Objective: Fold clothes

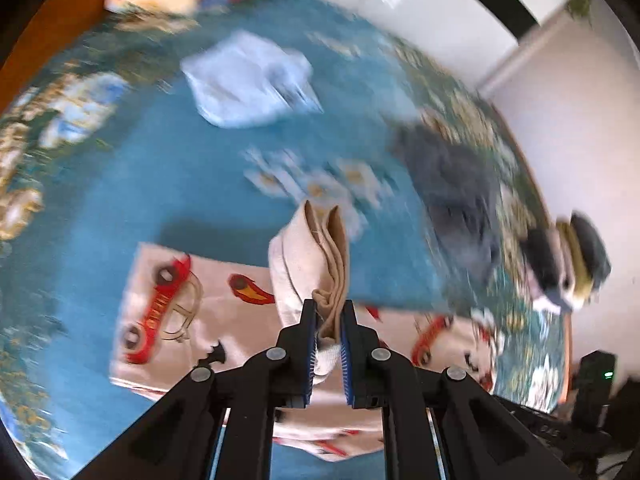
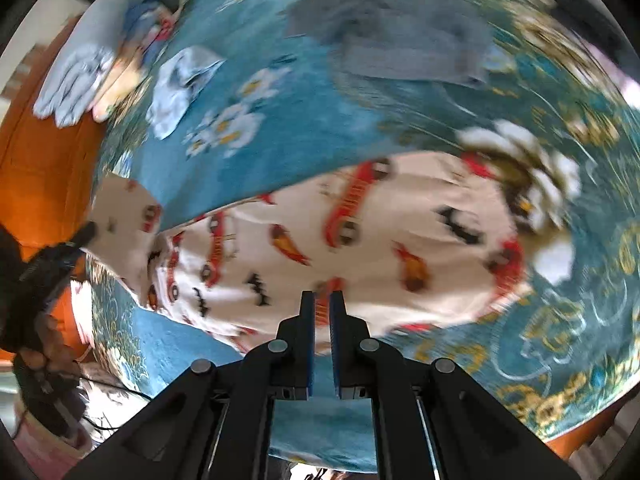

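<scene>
A cream garment with red cars and black bats (image 1: 168, 304) lies on the blue floral rug (image 1: 160, 184). My left gripper (image 1: 329, 312) is shut on a bunched fold of this garment (image 1: 316, 256), which stands up between the jaws. In the right wrist view the same garment (image 2: 380, 236) spreads across the middle. My right gripper (image 2: 322, 304) is shut on its near edge, with cloth showing between the blue pads. The left gripper (image 2: 60, 256) shows at the far left of that view, holding the garment's other end.
A light blue folded cloth (image 1: 248, 84) and a dark grey garment (image 1: 452, 184) lie farther out on the rug. A stack of folded clothes (image 1: 568, 264) sits at the right edge. More clothes (image 2: 92, 76) are piled at the rug's far corner by the orange floor (image 2: 36, 160).
</scene>
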Tool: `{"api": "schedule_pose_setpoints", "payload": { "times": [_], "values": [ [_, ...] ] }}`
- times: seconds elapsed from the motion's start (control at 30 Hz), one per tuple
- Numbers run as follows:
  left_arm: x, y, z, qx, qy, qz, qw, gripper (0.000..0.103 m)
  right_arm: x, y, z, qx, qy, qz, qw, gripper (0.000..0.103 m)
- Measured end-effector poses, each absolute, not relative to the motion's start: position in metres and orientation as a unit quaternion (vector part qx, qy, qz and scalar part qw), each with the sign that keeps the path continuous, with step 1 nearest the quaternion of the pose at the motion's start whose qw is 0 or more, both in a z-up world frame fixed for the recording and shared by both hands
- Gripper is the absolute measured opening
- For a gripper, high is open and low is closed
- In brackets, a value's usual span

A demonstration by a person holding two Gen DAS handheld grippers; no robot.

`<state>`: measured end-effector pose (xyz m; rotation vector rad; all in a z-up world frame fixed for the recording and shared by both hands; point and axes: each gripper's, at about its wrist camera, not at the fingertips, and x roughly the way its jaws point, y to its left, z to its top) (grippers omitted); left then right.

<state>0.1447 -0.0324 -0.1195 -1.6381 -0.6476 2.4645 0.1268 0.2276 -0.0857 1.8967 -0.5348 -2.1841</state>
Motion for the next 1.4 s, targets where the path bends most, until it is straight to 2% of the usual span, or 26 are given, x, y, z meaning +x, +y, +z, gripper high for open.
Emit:
{"api": "schedule_pose_setpoints", "payload": {
  "times": [0.23, 0.27, 0.3, 0.33, 0.37, 0.4, 0.47, 0.5, 0.53, 0.73, 0.9, 0.93, 0.97, 1.0, 1.1, 1.23, 1.4],
  "values": [
    [0.135, 0.042, -0.182, -0.612, -0.172, 0.770, 0.053, 0.012, 0.150, 0.294, -0.106, 0.631, -0.234, -0.737, 0.065, 0.009],
    [0.135, 0.044, -0.189, -0.621, -0.171, 0.764, 0.046, 0.013, 0.152, 0.303, -0.112, 0.625, -0.254, -0.736, 0.058, 0.026],
    [0.135, 0.042, -0.193, -0.627, -0.174, 0.758, 0.041, 0.013, 0.152, 0.310, -0.116, 0.620, -0.274, -0.733, 0.052, 0.035],
    [0.135, 0.041, -0.197, -0.632, -0.177, 0.753, 0.037, 0.014, 0.153, 0.319, -0.123, 0.616, -0.300, -0.727, 0.044, 0.054],
    [0.134, 0.041, -0.199, -0.636, -0.179, 0.750, 0.033, 0.015, 0.154, 0.326, -0.130, 0.612, -0.329, -0.718, 0.036, 0.056],
    [0.134, 0.041, -0.202, -0.640, -0.181, 0.746, 0.029, 0.019, 0.155, 0.333, -0.136, 0.607, -0.355, -0.711, 0.031, 0.056],
    [0.131, 0.043, -0.206, -0.646, -0.192, 0.738, 0.029, 0.038, 0.157, 0.342, -0.148, 0.601, -0.392, -0.696, 0.012, 0.056],
    [0.129, 0.043, -0.208, -0.649, -0.207, 0.732, 0.035, 0.054, 0.158, 0.345, -0.154, 0.601, -0.404, -0.689, 0.003, 0.056],
    [0.128, 0.044, -0.209, -0.651, -0.217, 0.727, 0.041, 0.057, 0.159, 0.346, -0.161, 0.603, -0.414, -0.682, -0.003, 0.056],
    [0.130, 0.026, -0.196, -0.640, -0.246, 0.727, 0.036, 0.057, 0.159, 0.352, -0.192, 0.592, -0.468, -0.655, -0.029, 0.056],
    [0.148, -0.045, -0.180, -0.616, -0.302, 0.728, -0.015, 0.057, 0.157, 0.352, -0.193, 0.568, -0.495, -0.654, -0.071, 0.055],
    [0.152, -0.061, -0.179, -0.612, -0.311, 0.726, -0.026, 0.057, 0.157, 0.350, -0.192, 0.568, -0.490, -0.656, -0.079, 0.049],
    [0.157, -0.076, -0.177, -0.608, -0.319, 0.726, -0.036, 0.057, 0.155, 0.346, -0.189, 0.571, -0.481, -0.660, -0.088, 0.027],
    [0.160, -0.087, -0.175, -0.604, -0.325, 0.726, -0.042, 0.057, 0.154, 0.343, -0.187, 0.574, -0.471, -0.662, -0.098, 0.020],
    [0.179, -0.143, -0.170, -0.588, -0.349, 0.726, -0.071, 0.057, 0.150, 0.331, -0.170, 0.564, -0.457, -0.677, -0.122, 0.018],
    [0.199, -0.204, -0.170, -0.573, -0.375, 0.723, -0.096, 0.057, 0.129, 0.277, -0.103, 0.551, -0.336, -0.757, -0.104, 0.018],
    [0.229, -0.275, -0.169, -0.555, -0.405, 0.718, -0.111, 0.057, 0.102, 0.139, -0.025, 0.516, -0.165, -0.841, 0.016, 0.018]
  ]
}}
